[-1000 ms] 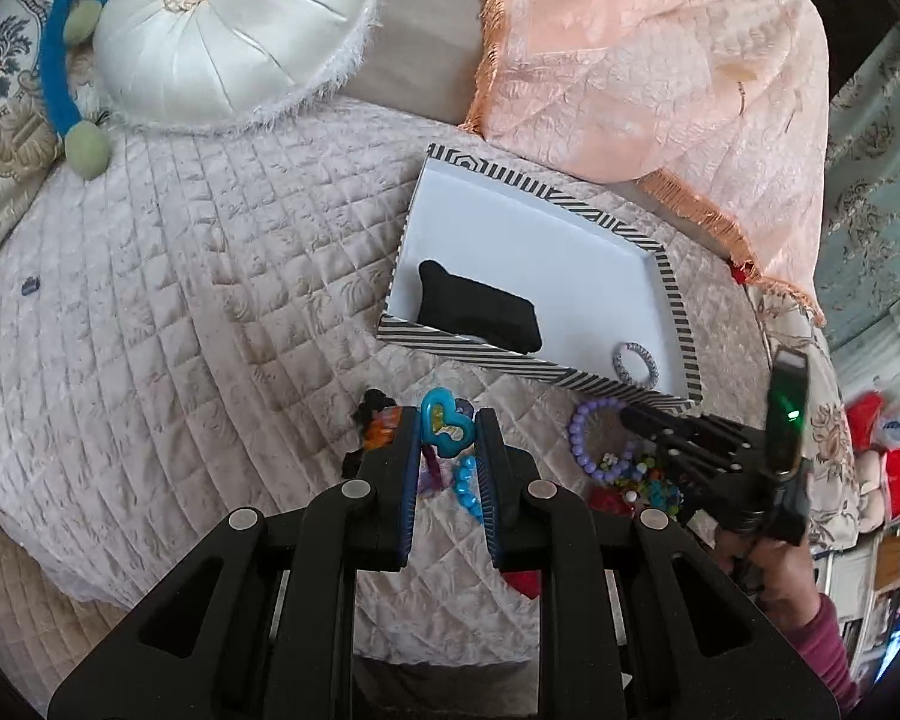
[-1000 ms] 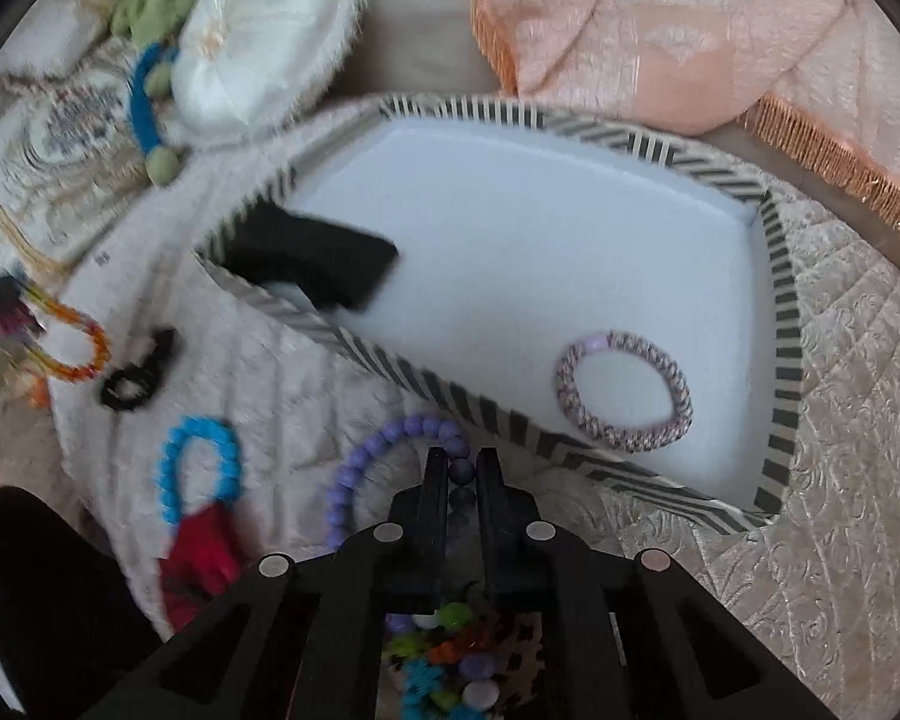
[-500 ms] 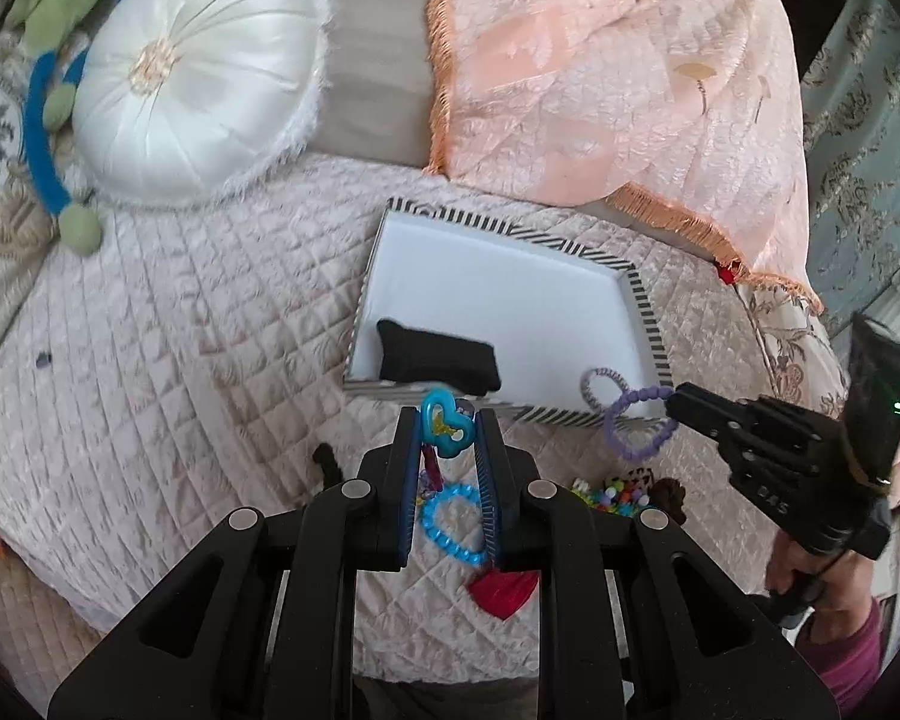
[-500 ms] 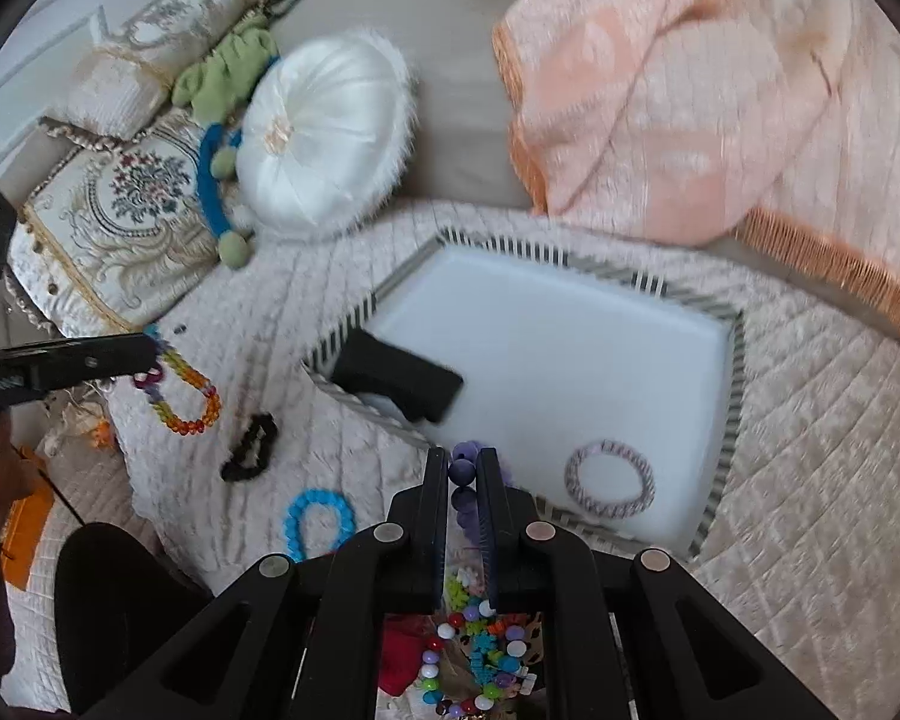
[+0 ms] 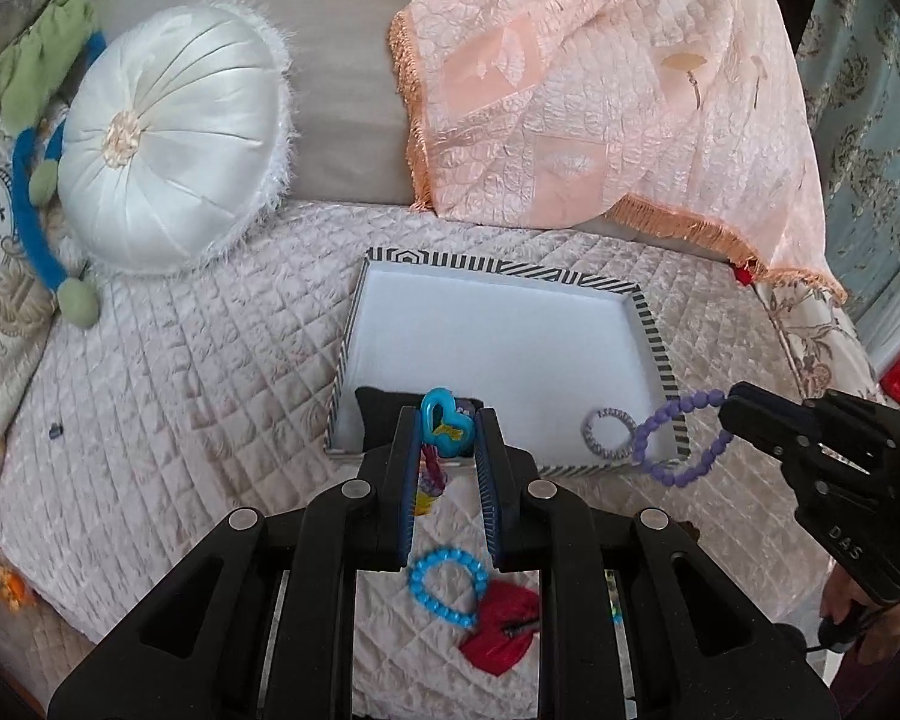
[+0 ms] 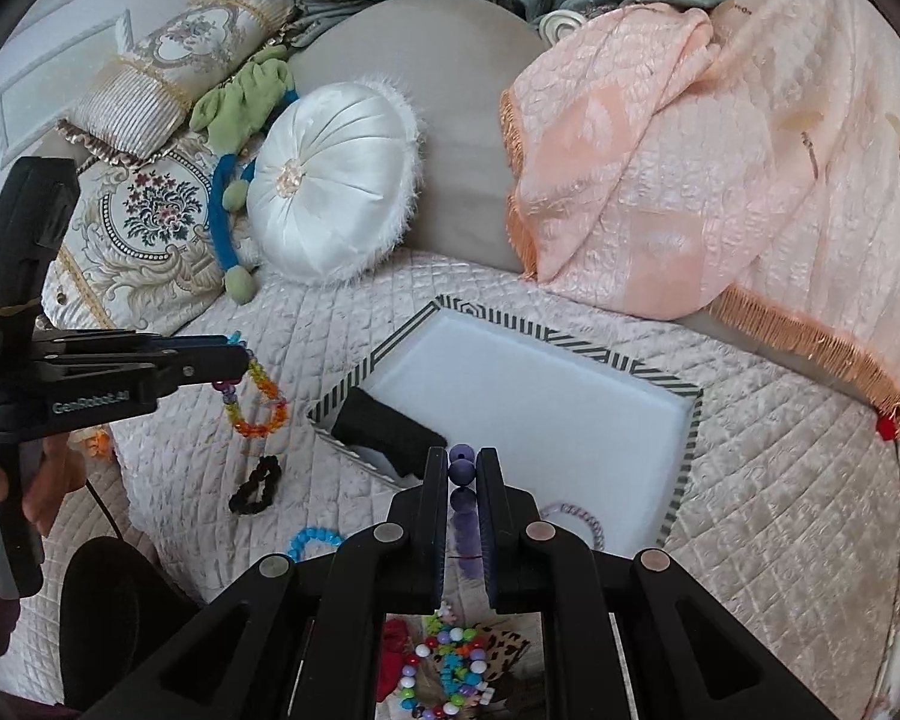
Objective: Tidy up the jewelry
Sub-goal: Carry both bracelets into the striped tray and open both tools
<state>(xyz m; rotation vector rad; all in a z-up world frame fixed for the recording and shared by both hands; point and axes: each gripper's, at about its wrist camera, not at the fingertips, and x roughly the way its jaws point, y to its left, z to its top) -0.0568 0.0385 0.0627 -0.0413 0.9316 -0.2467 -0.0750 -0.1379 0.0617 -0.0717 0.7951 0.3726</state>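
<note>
A striped tray [image 5: 645, 309] with a white floor lies on the quilted bed; it also shows in the right wrist view [image 6: 687, 450]. In it lie a black pouch [image 6: 384, 429] and a grey-pink bracelet [image 5: 609, 431]. My left gripper [image 5: 447, 420] is shut on a multicoloured bead bracelet [image 6: 257, 399] with a blue heart charm [image 5: 441, 417], held above the bed left of the tray. My right gripper [image 6: 463, 465] is shut on a purple bead bracelet [image 5: 681, 438], which hangs over the tray's near right corner.
A blue bead bracelet [image 5: 447, 585], a red piece [image 5: 501, 630] and a black hair tie [image 6: 255, 486] lie on the quilt in front of the tray. A pile of mixed beads [image 6: 444, 666] lies under my right gripper. A white round cushion [image 5: 168, 144] and a pink throw [image 5: 600, 78] lie behind.
Both grippers have risen and pulled back from the bed. The purple bracelet left the quilt and now hangs from the right gripper; the multicoloured bracelet hangs from the left.
</note>
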